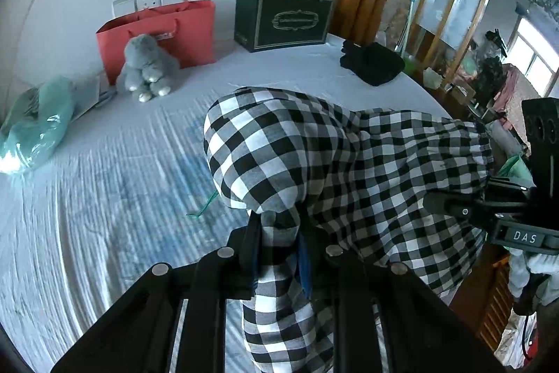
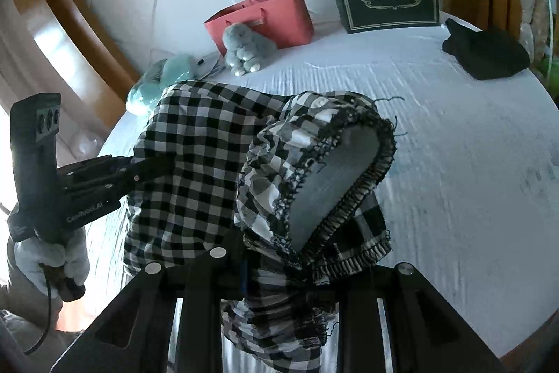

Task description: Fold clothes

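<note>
Checked black-and-white garment (image 1: 314, 156) hangs bunched above the pale bed sheet (image 1: 104, 198), pinched at both ends: the left gripper (image 1: 279, 247) clamps one end, the right gripper (image 2: 276, 263) clamps its elastic waistband (image 2: 349, 198). Toward twelve o'clock sit a grey plush rabbit (image 1: 148, 69), red bag (image 1: 157, 30) and dark green bag (image 1: 283, 18); folded black clothing (image 1: 372, 62) lies at one o'clock.

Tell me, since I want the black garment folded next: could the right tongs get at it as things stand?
Probably not yet. The right tongs are shut on the checked garment, as are the left tongs. The black garment lies uncovered on the bed with nothing between, but the tongs must let go first.
</note>
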A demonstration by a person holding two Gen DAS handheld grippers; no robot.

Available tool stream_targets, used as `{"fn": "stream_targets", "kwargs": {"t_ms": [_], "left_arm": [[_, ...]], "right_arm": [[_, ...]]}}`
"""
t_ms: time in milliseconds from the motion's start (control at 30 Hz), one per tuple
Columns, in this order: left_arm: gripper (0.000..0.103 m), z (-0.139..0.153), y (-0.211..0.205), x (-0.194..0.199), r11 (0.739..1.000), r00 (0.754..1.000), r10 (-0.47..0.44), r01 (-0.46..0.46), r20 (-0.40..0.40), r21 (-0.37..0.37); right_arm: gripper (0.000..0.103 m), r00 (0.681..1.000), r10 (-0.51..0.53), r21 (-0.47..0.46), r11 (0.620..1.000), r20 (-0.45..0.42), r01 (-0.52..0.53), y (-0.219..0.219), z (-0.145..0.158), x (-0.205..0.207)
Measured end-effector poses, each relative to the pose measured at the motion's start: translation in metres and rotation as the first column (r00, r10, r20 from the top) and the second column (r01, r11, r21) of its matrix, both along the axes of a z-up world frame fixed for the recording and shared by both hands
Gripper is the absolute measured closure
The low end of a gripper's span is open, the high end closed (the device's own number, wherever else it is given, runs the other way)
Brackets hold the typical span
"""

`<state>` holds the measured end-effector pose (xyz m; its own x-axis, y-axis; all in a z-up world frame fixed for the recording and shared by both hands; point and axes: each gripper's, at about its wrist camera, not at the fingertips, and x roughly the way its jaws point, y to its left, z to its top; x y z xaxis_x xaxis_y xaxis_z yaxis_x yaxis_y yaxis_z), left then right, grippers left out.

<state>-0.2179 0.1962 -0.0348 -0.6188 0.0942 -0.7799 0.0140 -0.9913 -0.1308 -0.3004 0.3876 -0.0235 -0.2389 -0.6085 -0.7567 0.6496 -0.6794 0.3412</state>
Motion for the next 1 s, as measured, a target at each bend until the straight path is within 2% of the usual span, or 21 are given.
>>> {"fn": "stream_targets", "kwargs": {"t_ms": [400,533,733,1000], "left_arm": [[0.086,0.002,0.089,-0.056,0.991,0.991,0.135,-0.135,-0.021,0.004],[0.086,0.004,0.124,-0.081,0.990,0.990,0.142,-0.142,-0.021,0.008],[0.086,0.006,0.155,-0.112,0.995,0.995,0.100,-0.100,-0.019,0.004],[0.087,0.012,0.177,-0.156,1.000,0.999,-0.012,0.012,-0.036,-0.012]], "right_arm": [[0.080,0.989,0.143,-0.005,0.990,-0.025,-0.143,0.071,0.007,-0.082],[0.080,0.986,0.163,0.017,0.986,-0.019,-0.163,0.098,0.006,-0.108],[0.080,0.992,0.124,0.014,0.992,-0.022,-0.124,0.127,0.009,-0.137],[0.080,0.999,0.026,0.026,0.999,-0.045,-0.025,0.151,0.013,-0.166]]}}
